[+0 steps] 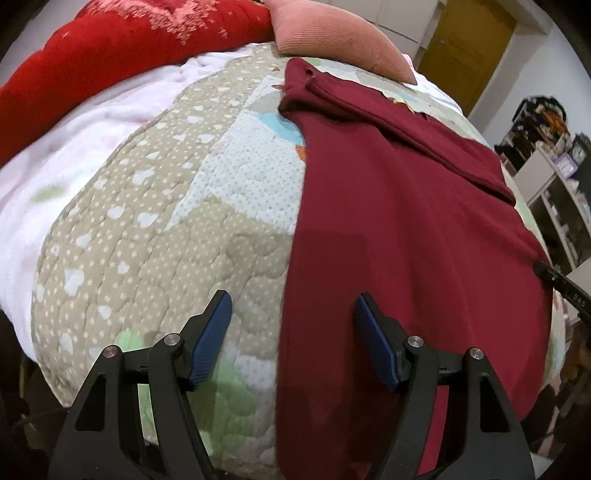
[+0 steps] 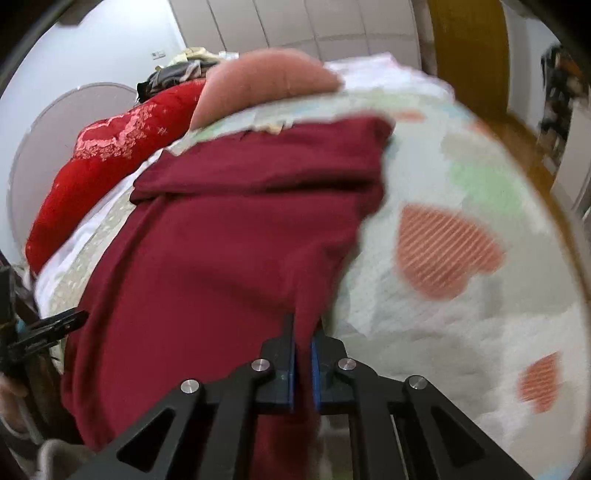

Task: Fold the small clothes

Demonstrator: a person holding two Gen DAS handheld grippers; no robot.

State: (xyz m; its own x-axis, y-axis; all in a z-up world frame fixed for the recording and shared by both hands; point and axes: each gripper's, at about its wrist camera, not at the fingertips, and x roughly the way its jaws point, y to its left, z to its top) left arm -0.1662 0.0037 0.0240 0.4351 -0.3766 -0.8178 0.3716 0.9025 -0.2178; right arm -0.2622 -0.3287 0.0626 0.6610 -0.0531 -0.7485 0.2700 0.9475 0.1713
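Observation:
A maroon garment (image 1: 399, 221) lies spread on a quilted bed cover (image 1: 155, 206), with a folded band across its far end. My left gripper (image 1: 293, 306) hovers open over the garment's near left edge, one blue pad over the quilt and one over the cloth, neither pressing. In the right wrist view the same maroon garment (image 2: 229, 236) fills the middle, and my right gripper (image 2: 303, 332) is shut on a fold of its near right edge. The left gripper's fingers (image 2: 55, 325) show at the left edge of that view.
A red embroidered blanket (image 1: 110, 48) and a pink pillow (image 1: 332, 33) lie at the bed's far end. A white fleece (image 1: 55, 162) covers the left side. A yellow door (image 1: 469, 48) and shelves (image 1: 554, 192) stand beyond the bed at right.

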